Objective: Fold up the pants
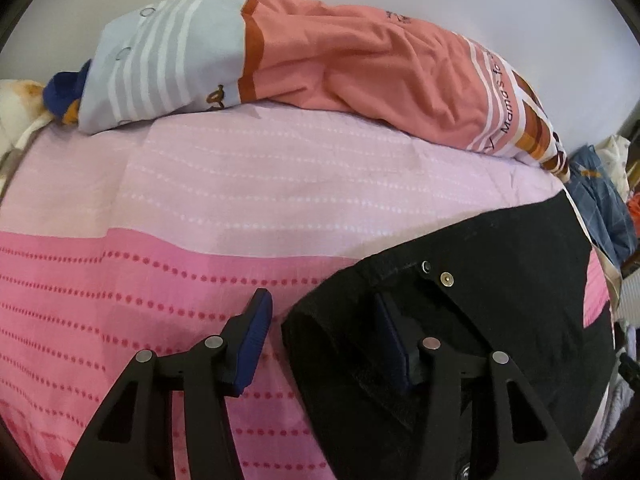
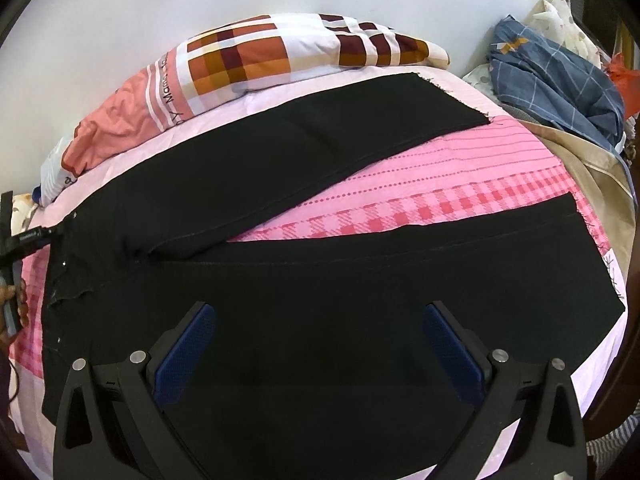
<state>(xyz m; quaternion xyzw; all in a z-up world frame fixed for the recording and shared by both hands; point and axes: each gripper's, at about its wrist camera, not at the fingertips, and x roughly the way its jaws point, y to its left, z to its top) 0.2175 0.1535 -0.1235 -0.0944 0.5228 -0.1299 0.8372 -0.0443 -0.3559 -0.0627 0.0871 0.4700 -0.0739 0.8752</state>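
Two grippers (image 1: 320,332) (image 2: 320,340) unclenched over black pants (image 2: 320,280) on pink bedspread (image 1: 120,280).

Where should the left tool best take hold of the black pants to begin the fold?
Probably the waistband corner of the black pants, approached from above on the waist end: that thick edge already lies between the left tool pads, on the pink sheet.
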